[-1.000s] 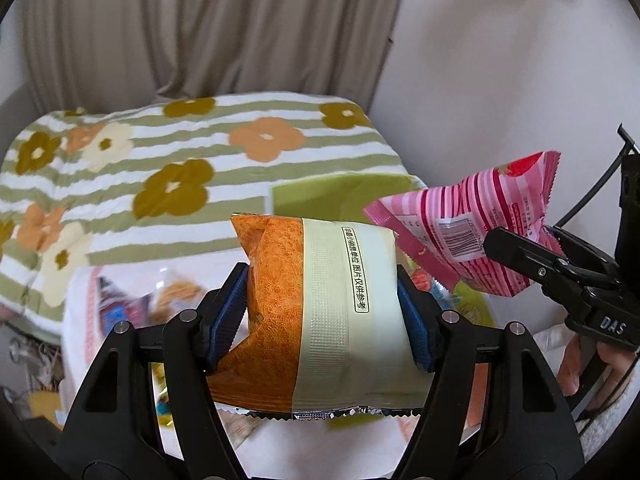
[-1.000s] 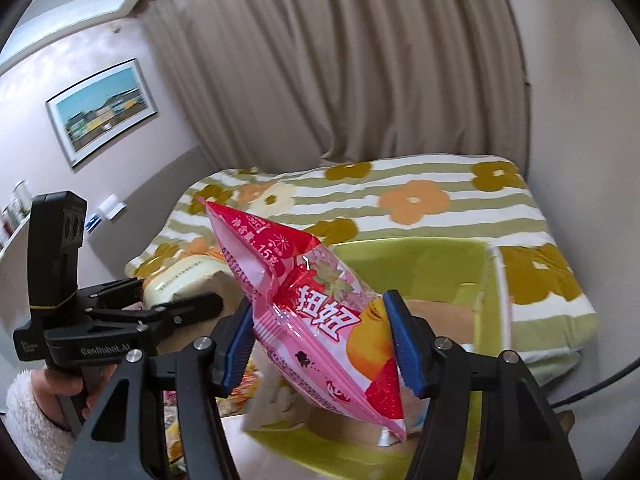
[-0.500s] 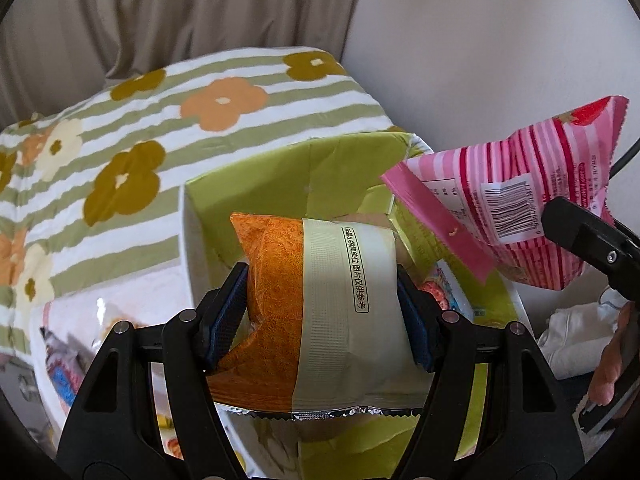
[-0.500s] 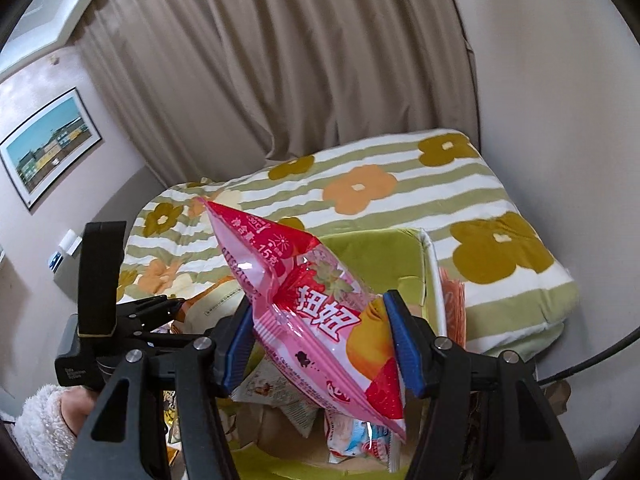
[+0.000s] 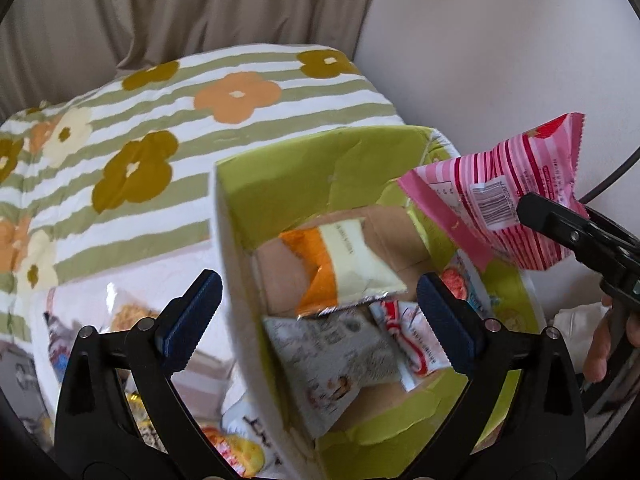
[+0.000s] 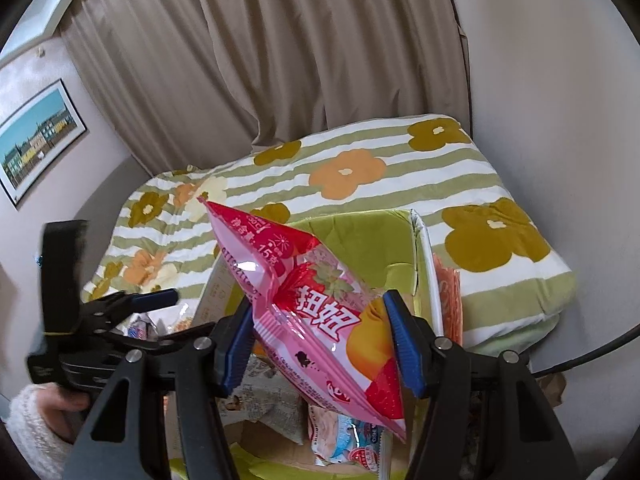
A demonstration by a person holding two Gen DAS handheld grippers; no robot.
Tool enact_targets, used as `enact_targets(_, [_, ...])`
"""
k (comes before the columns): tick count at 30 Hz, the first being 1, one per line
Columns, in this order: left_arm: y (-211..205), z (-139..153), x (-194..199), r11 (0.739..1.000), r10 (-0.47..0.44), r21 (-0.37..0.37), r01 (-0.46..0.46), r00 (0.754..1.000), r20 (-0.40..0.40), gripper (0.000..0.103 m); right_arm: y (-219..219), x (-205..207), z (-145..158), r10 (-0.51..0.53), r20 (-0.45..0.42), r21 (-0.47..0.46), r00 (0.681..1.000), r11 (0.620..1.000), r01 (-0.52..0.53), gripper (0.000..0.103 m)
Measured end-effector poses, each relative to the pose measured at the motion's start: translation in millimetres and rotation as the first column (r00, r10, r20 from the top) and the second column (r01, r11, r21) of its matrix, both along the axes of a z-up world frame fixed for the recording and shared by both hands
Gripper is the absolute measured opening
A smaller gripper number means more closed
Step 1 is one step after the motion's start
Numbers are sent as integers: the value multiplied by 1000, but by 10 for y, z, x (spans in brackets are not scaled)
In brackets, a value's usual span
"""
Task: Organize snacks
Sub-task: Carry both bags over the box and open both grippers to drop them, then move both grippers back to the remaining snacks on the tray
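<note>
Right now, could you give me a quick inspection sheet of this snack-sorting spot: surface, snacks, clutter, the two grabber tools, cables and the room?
Surface: a striped flower-print blanket on a bed.
Job's things: an open green box; inside lie an orange-and-cream packet, a grey-white packet and a red-and-white packet. A pink striped packet is held above the box.
Clutter: loose snack packets beside the box, blurred.
Grippers: left gripper open, holding nothing, over the box; right gripper shut on the pink striped packet.
Cables: one dark cable at the right.
Surroundings: beige curtains, a pale wall, a framed picture.
</note>
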State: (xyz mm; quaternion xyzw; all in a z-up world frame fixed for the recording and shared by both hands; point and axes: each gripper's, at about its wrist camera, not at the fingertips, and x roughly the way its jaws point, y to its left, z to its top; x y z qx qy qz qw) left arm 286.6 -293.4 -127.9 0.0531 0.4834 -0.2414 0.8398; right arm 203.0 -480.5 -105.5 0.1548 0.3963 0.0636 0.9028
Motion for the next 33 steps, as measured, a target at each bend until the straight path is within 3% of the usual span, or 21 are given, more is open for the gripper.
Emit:
enact_targets(10, [181, 40, -123, 999, 46, 8, -46, 999, -15, 97, 105, 156, -82, -11, -22, -96, 1000, 995, 9, 60])
enact_targets(12, [202, 52, -158, 999, 50, 15, -50, 999, -8, 97, 105, 149, -88, -32, 0, -102, 999, 994, 32, 74])
enact_targets(13, [229, 66, -188, 998, 54, 17, -54, 999, -6, 97, 99, 123, -77, -39, 20, -95, 999, 995, 41, 96])
enact_targets(14, [245, 73, -204, 998, 57, 15, -57, 998, -7, 97, 95, 83, -60, -38, 39, -86, 998, 995, 42, 103])
enact_targets(23, [419, 122, -442, 996, 92, -6, -92, 996, -20, 97, 176, -203, 73, -15, 58, -104, 998, 994, 21, 103])
enact_targets(33, [593, 540, -878, 991, 133, -38, -130, 989, 69, 97, 292, -594, 430, 23, 109, -118, 994, 993, -10, 103])
